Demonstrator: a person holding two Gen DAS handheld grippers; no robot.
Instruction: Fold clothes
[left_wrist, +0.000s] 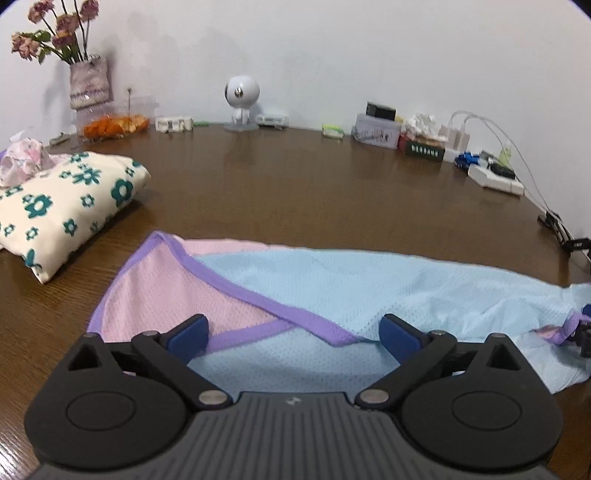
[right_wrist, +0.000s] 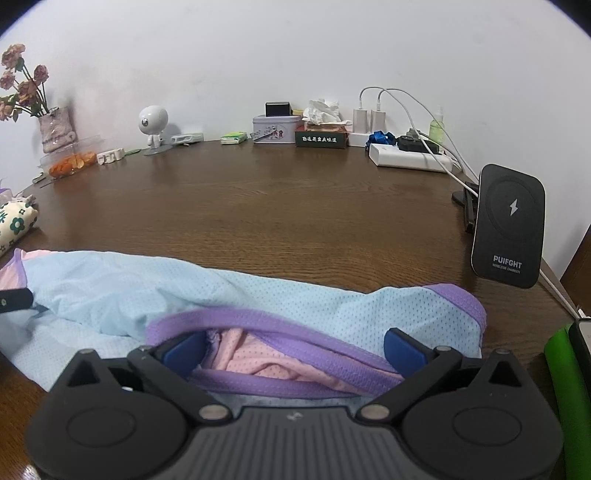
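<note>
A light blue and pink mesh garment (left_wrist: 332, 280) with purple trim lies folded lengthwise on the brown table (left_wrist: 295, 184). My left gripper (left_wrist: 295, 338) is open, its blue pads (left_wrist: 188, 336) set wide over the garment's left end, above the purple trim. My right gripper (right_wrist: 295, 350) is open over the garment's right end (right_wrist: 332, 314), with bunched pink fabric and purple trim between its blue pads (right_wrist: 402, 350). Neither gripper holds the cloth. The right gripper's tip shows at the right edge of the left wrist view (left_wrist: 583, 339).
A folded cream cloth with green flowers (left_wrist: 62, 206) lies at the left. A vase of flowers (left_wrist: 88, 81), a white figurine (left_wrist: 242, 99), boxes, tissues and a power strip (right_wrist: 406, 158) line the wall. A black wireless charger (right_wrist: 511, 225) stands at the right.
</note>
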